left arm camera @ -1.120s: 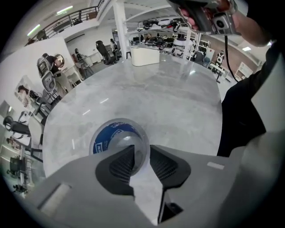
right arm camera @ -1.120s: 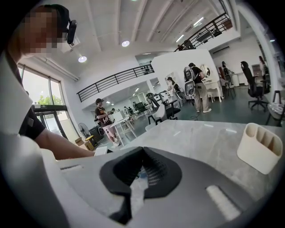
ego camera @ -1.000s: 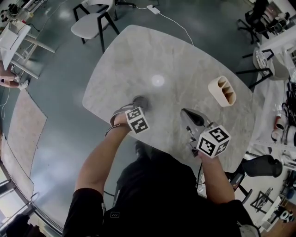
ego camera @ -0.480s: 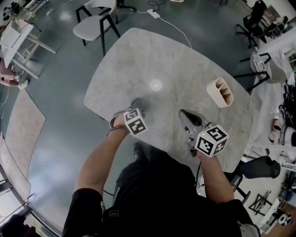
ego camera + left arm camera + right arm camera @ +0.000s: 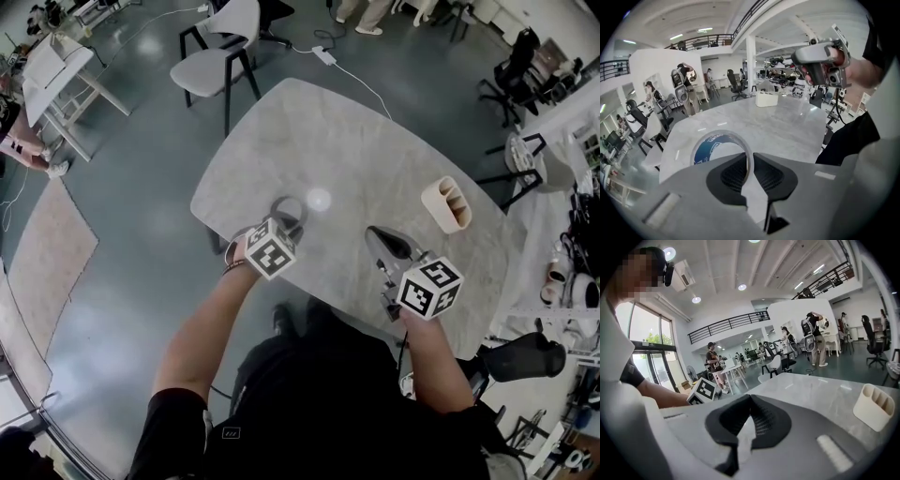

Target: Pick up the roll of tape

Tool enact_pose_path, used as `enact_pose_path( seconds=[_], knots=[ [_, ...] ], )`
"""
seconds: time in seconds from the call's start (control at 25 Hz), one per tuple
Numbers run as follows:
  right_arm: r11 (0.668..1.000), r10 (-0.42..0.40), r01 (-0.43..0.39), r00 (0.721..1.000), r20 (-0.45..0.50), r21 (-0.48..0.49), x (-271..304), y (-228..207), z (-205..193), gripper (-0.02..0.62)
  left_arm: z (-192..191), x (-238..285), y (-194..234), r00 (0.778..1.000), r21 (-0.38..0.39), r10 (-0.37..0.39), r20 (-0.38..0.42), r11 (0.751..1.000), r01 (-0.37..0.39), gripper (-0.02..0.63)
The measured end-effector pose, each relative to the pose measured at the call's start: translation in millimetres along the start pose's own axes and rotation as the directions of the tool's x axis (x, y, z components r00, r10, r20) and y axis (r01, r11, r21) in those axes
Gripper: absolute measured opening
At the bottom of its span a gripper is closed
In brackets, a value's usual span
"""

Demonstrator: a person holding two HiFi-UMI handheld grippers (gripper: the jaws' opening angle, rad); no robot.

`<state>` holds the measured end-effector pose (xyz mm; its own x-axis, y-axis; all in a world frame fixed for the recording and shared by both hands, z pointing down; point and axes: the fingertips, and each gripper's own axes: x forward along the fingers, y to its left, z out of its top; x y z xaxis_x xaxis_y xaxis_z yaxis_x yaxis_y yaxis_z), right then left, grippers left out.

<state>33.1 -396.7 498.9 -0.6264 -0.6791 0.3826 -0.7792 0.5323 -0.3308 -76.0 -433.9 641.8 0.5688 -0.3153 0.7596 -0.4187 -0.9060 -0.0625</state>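
Jaws of the left gripper have just closed on the blue-lined clear tape roll's thin wall. Hanging to their left, it could pivot loose. The right gripper's meet, empty.

Left gripper held out front, angled down, marker cube facing up; left hand wrapped round grip, bare forearm stretched forward. Jaws have just been closing, now nearly together, pads pinching wall of tape roll. Right gripper well apart at right, pointing forward, tilted only slightly down; right hand at its rear. Right jaws closed tip to tip, nothing between them
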Motion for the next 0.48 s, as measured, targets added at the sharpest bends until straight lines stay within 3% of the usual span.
enact_pose_path(
  seconds=[0.36, 0.48],
  knots=[
    [0.998, -0.015, 0.016, 1.000, 0.020, -0.062, -24, 46, 13, 0.003, 14, -83, -1, 0.981, -0.106, 0.084, 0.172, 0.992, -0.066, 0.052],
    [0.997, -0.005, 0.007, 0.999, 0.035, -0.076, -30, 53, 19, 0.003, 13, -103, -5, 0.974, -0.137, 0.108, 0.197, 0.987, -0.082, 0.052]
  ],
)
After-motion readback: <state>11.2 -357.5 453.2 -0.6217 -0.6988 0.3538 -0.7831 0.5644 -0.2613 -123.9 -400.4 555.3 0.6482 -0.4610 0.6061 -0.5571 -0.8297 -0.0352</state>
